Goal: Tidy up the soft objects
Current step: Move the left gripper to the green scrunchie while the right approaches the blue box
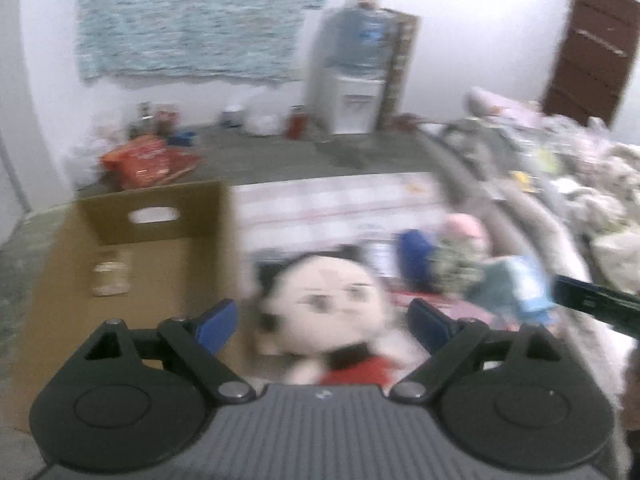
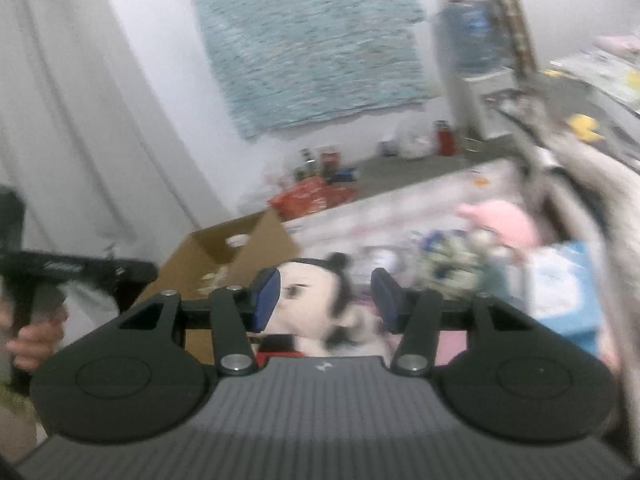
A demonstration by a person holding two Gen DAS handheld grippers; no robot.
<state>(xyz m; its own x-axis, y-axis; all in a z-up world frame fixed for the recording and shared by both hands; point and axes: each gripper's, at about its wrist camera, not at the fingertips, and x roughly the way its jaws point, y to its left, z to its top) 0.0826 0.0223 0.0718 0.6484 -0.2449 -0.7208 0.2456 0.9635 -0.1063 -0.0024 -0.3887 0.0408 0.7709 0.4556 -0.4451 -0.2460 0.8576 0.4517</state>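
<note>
A plush doll (image 1: 332,308) with a pale face, black hair and a red top lies on the patterned mat (image 1: 328,208), just right of an open cardboard box (image 1: 132,256). My left gripper (image 1: 320,326) is open, its blue pads either side of the doll, not touching. My right gripper (image 2: 326,300) is open too, with the doll's head (image 2: 312,300) between and beyond its pads. A pink plush (image 2: 508,224), a flowery soft toy (image 2: 448,260) and a light blue soft object (image 2: 560,284) lie to the right. Both views are blurred.
A grey blanket edge (image 1: 520,216) and a heap of soft things (image 1: 580,168) fill the right. A water dispenser (image 1: 356,80), bottles and an orange bag (image 1: 148,160) stand by the far wall. The left gripper and hand show at the left of the right wrist view (image 2: 40,280).
</note>
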